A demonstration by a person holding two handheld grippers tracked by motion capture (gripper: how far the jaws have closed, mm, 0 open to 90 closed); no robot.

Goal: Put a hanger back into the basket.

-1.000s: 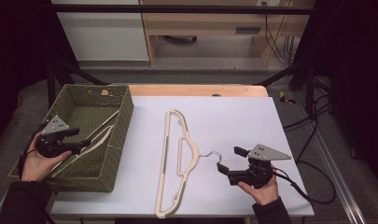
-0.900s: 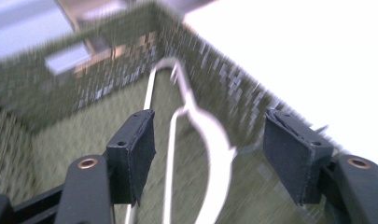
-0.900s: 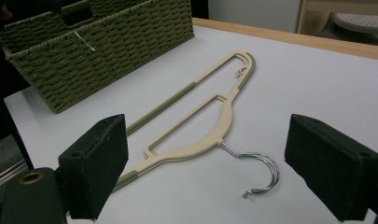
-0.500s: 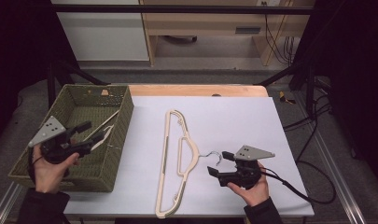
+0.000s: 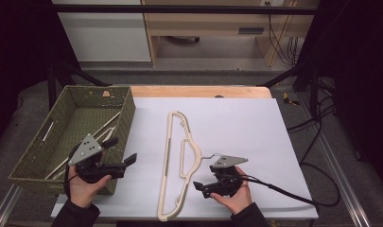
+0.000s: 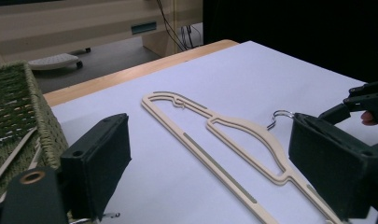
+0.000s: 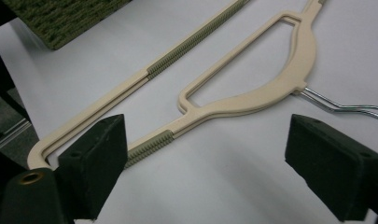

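Flat on table, hanger [image 5: 177, 165] lengthwise near-to-far, hook [image 5: 213, 157] pointing right.

A white sheet [image 5: 236, 127] covers my wooden bench [image 5: 198, 91]. The woven green wicker basket [image 5: 127, 111] sits at its left edge, pale sticks [image 5: 108, 124] lying inside. Black cables [image 5: 317, 123] trail off right.

At lower left of the high view, the left gripper [image 5: 119, 163] is black with a grey three-cornered plate on top; the right gripper [image 5: 199, 187], lower centre, matches it and trails a black cable. Both sleeves are dark. Each jaw is a blocky black pad with a small screw hole.
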